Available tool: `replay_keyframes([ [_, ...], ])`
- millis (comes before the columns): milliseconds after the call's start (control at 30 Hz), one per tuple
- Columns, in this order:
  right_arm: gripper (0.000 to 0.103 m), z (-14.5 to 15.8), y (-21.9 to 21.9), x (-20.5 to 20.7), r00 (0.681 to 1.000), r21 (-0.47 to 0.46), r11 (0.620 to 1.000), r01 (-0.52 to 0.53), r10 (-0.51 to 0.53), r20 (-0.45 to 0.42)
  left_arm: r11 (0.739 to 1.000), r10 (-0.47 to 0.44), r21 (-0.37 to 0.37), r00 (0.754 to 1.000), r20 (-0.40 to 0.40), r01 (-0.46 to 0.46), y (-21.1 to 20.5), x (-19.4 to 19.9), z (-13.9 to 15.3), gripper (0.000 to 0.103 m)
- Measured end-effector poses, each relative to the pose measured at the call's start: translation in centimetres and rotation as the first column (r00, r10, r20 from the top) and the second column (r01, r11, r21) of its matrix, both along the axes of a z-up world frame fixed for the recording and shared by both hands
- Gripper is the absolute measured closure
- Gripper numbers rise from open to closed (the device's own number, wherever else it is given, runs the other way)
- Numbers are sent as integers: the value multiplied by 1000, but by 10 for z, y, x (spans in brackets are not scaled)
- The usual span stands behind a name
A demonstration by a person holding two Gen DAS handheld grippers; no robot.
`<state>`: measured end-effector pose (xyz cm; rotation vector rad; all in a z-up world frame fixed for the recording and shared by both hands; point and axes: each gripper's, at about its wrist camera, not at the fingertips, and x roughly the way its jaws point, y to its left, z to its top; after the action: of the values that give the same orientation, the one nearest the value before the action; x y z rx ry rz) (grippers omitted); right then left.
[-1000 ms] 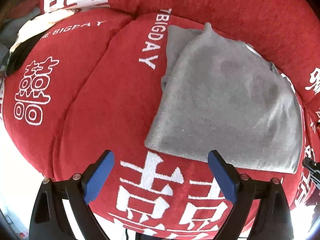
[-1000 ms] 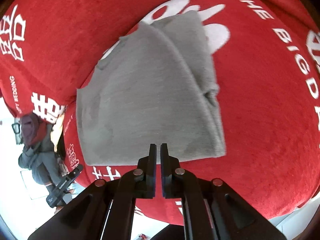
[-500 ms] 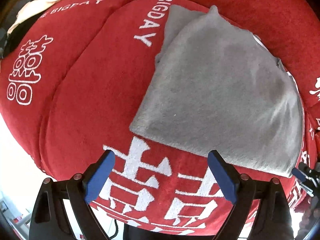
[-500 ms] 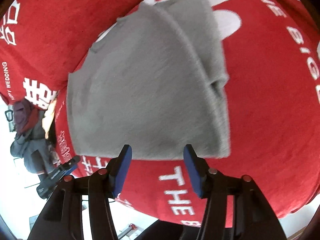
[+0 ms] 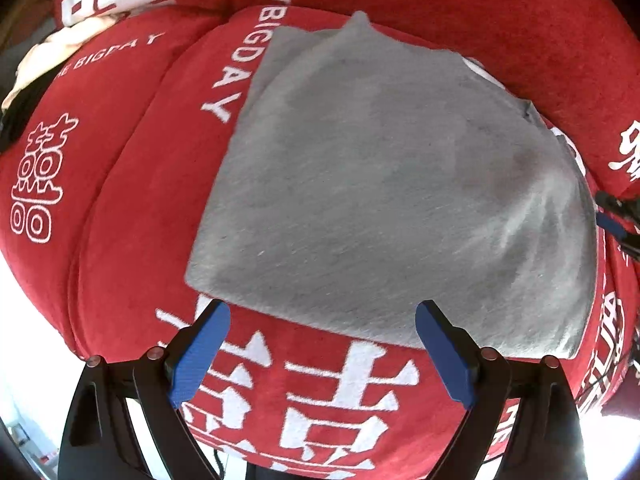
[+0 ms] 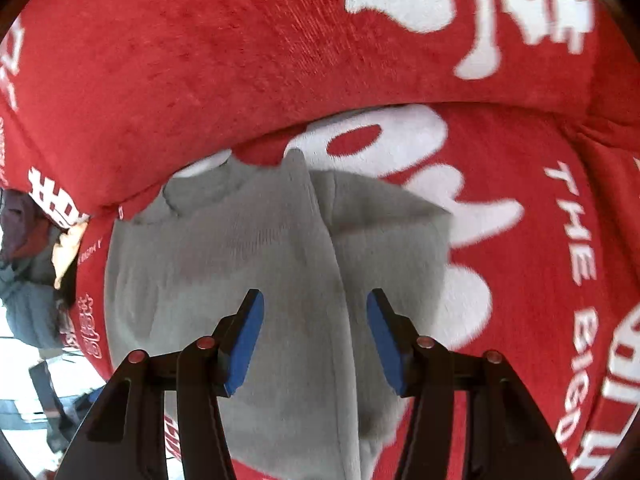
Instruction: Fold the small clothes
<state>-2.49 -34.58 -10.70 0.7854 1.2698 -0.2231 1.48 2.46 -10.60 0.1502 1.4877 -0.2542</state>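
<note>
A grey folded garment lies flat on the red sofa seat, which bears white lettering. My left gripper points down with its blue pads spread wide, one on each side of the garment's near edge, and nothing is between them. The right gripper hovers over the same grey garment, above a fold ridge that runs lengthwise. Its jaws stand apart and hold nothing. A collar opening shows at the garment's far left end.
The red backrest cushion rises right behind the garment. A cream cloth lies at the seat's far left corner. A heap of dark clothes sits beyond the sofa's left edge, where the floor shows bright.
The right gripper went from shut to open and swung from the garment's edge to above its middle. The left gripper drew closer to the garment's near edge, still open.
</note>
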Motion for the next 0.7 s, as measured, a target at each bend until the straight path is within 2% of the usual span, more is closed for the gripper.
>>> replay_keyframes([
  [67,58,-12,-4,10,1000,44,999,-9,9,-7,1000,-2,-7,1000,1,2,-9,0,0,9],
  [100,82,-17,-4,13,1000,63,998,-16,17,-15,1000,-5,-10,1000,-1,5,-13,1,-1,9],
  [133,97,-20,-5,14,999,68,997,-23,24,-25,1000,-11,-11,1000,-2,11,-19,1,-1,9],
  [233,97,-7,-4,8,999,-1,999,-47,47,-8,999,-30,-21,1000,7,30,-32,-5,2,9],
  [300,97,-2,-4,2,998,-43,998,-55,54,-14,999,-42,-25,999,3,42,-26,0,0,9],
  [433,97,-17,-10,-3,998,-39,998,-43,41,-50,998,-55,-16,998,-13,55,-33,-2,-6,9],
  [567,97,-8,-8,-7,999,-56,998,-29,27,-30,998,-67,-16,998,-4,67,-34,-4,-3,9],
  [700,94,-4,-14,-17,998,-16,1000,22,-23,-59,999,-45,-11,999,-6,45,-28,-6,-1,9],
])
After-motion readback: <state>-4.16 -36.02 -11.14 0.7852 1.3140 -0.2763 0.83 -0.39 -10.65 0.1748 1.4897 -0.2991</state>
